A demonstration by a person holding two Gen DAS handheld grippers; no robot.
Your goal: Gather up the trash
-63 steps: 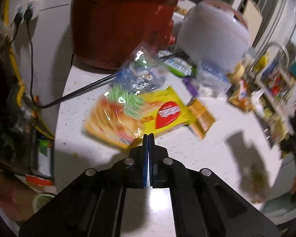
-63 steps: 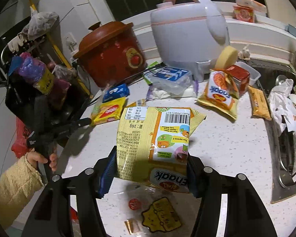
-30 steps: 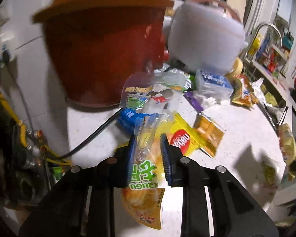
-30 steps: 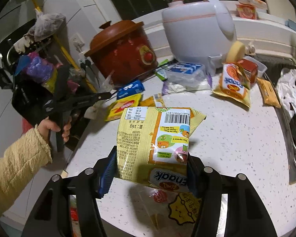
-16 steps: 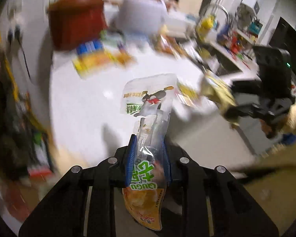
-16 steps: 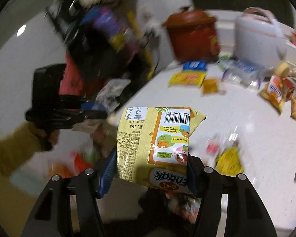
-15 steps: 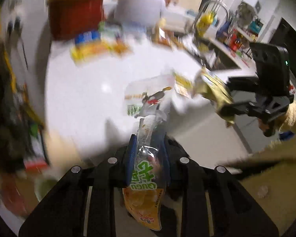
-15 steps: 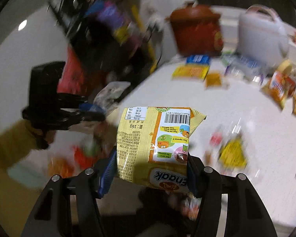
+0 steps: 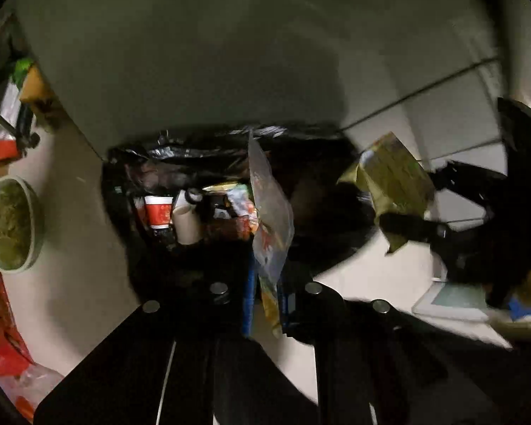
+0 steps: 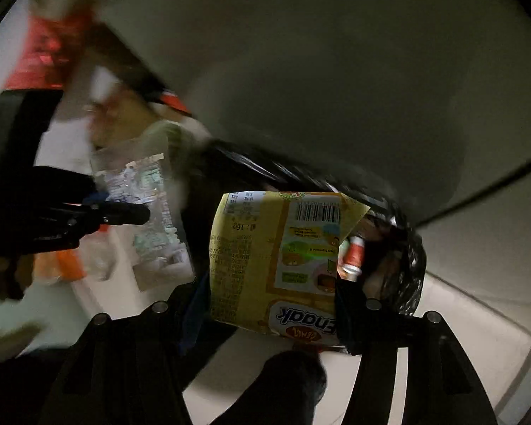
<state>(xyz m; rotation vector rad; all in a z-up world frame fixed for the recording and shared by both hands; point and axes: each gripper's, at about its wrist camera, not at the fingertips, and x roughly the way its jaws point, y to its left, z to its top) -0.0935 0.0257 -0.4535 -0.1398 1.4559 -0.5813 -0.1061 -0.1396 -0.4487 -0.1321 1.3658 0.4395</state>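
Observation:
A bin lined with a black bag (image 9: 201,152) stands on the floor, holding cups and wrappers. My left gripper (image 9: 265,283) points down over it, its jaws closing on a clear snack wrapper (image 9: 270,212) that stands edge-on between the blue pads. In the right wrist view that wrapper (image 10: 148,212) hangs from the left gripper (image 10: 124,212) at the left. My right gripper (image 10: 269,301) is shut on a yellow snack packet (image 10: 276,255) above the bag's rim (image 10: 407,258). The left wrist view shows that packet (image 9: 393,173) and the right gripper (image 9: 407,226) at the right.
A green bowl (image 9: 9,223) sits on the floor left of the bin, with red packaging (image 9: 0,336) below it. A pale cabinet front (image 9: 230,53) rises behind the bin. A red paper cup (image 9: 158,210) lies inside the bag.
Both grippers have dropped from the countertop to just above the floor bin and tipped downward. Each still carries its wrapper.

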